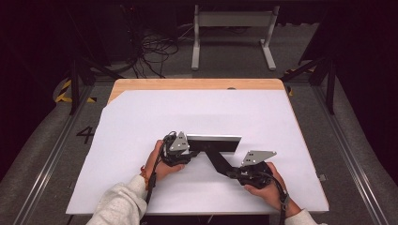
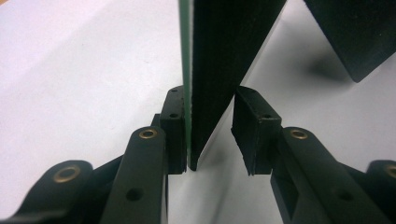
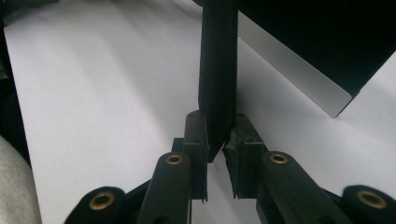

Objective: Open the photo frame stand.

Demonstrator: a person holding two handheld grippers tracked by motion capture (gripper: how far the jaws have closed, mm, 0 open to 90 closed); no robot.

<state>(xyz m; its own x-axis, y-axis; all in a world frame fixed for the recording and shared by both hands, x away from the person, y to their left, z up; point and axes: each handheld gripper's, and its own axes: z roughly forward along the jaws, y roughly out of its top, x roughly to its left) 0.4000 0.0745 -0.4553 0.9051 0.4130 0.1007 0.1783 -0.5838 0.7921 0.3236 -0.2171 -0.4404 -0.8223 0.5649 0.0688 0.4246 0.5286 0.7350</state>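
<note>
My left tongs (image 2: 210, 135) stand parted around a thin dark panel (image 2: 219, 56): one pad (image 2: 173, 126) touches its green-edged face, the other stands off. My right tongs (image 3: 219, 149) are clamped on a black strip (image 3: 217, 70). Both pieces lie on the white sheet (image 1: 141, 117) near the desk's (image 1: 197, 84) front edge, centre.

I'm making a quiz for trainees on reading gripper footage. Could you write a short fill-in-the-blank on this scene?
1. The sheet covering the table is ____ in colour.
2. The right gripper is ____ on a black strip.
3. The left gripper is ____, with a gap beside the black panel.

Missing words: white; shut; open
</note>
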